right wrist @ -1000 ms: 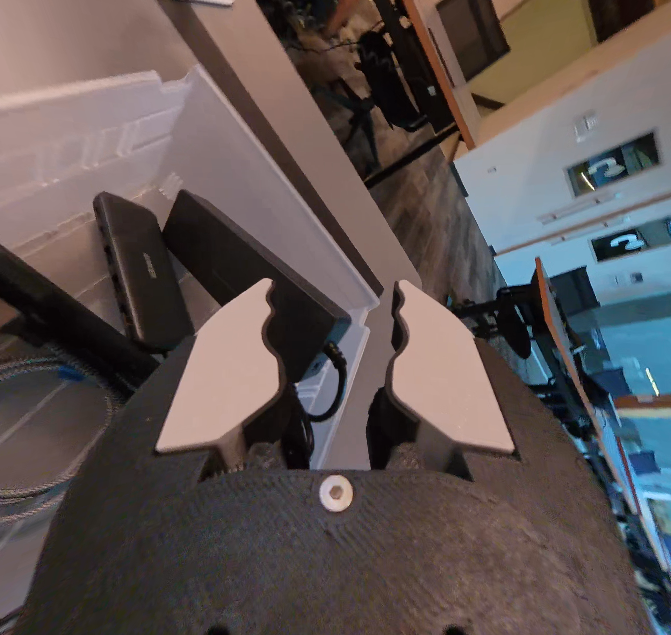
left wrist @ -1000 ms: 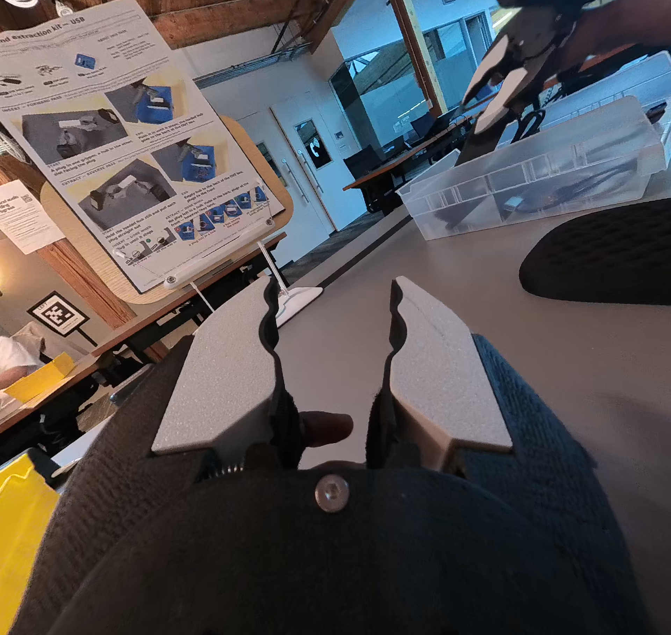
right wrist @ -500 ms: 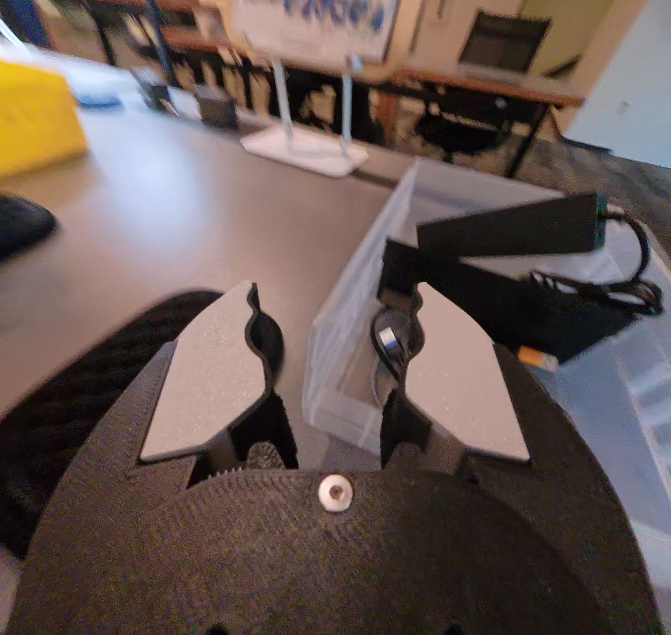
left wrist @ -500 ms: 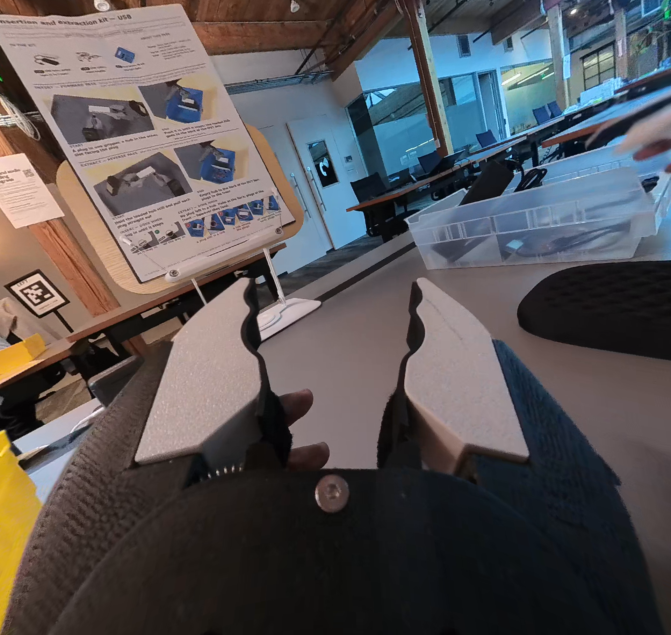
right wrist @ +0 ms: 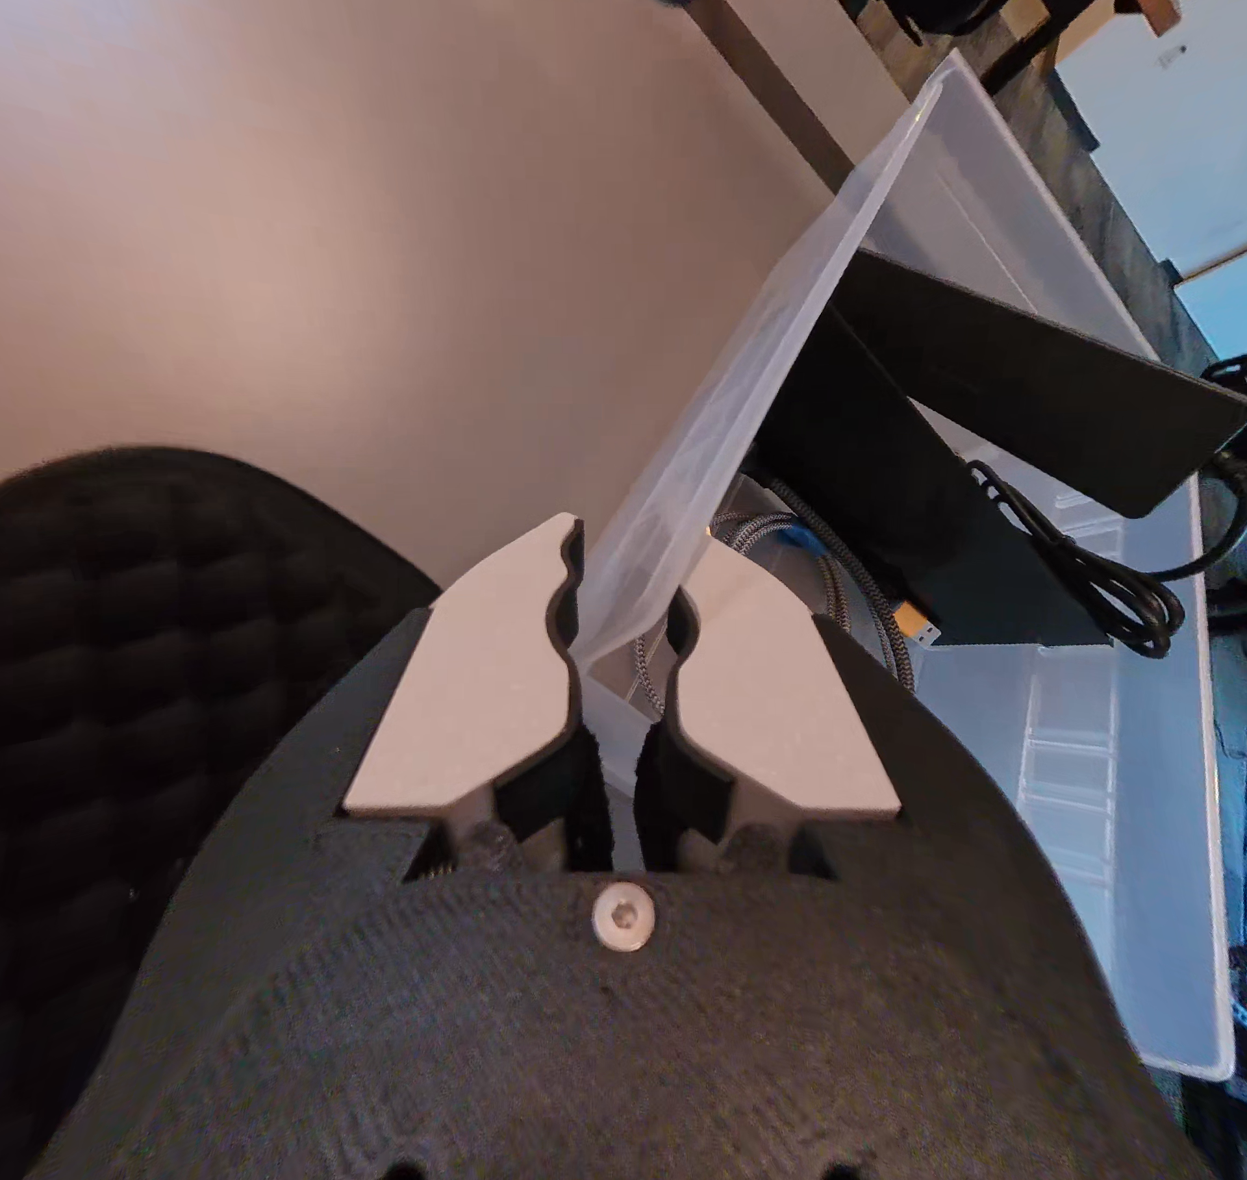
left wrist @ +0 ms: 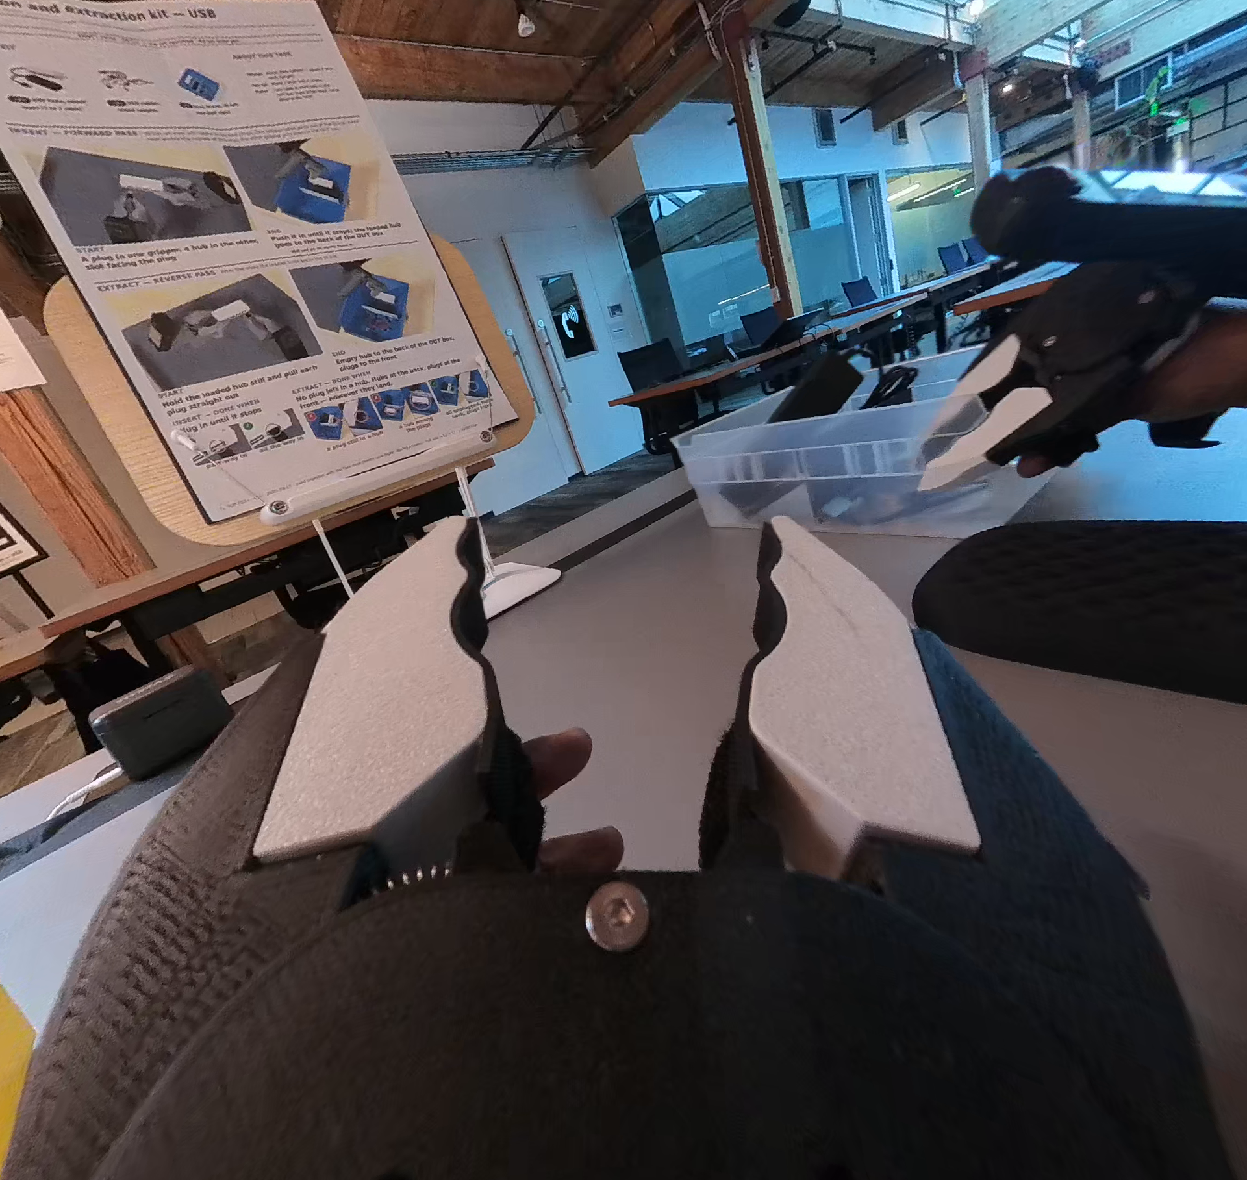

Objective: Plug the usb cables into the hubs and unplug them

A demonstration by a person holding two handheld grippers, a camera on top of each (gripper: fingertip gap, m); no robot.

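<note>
Two grippers work around one clear plastic bin [right wrist: 756, 419], which sits on a grey table [left wrist: 641, 614]. Nearest, the left gripper [left wrist: 617, 564] hangs above the table with its jaws spread wide and nothing between them, well short of the bin. Beside the bin lies a black mat [left wrist: 1093, 601]. The right gripper [right wrist: 624, 598] has its fingers pinched on the bin's near corner wall. Inside the bin lie black hubs [right wrist: 1012, 399] and braided usb cables [right wrist: 830, 587]. Beyond the bin stands an instruction board [left wrist: 223, 257].

A printed instruction sheet [left wrist: 223, 237] on a wooden stand board [left wrist: 465, 311] bears writing and photos.
</note>
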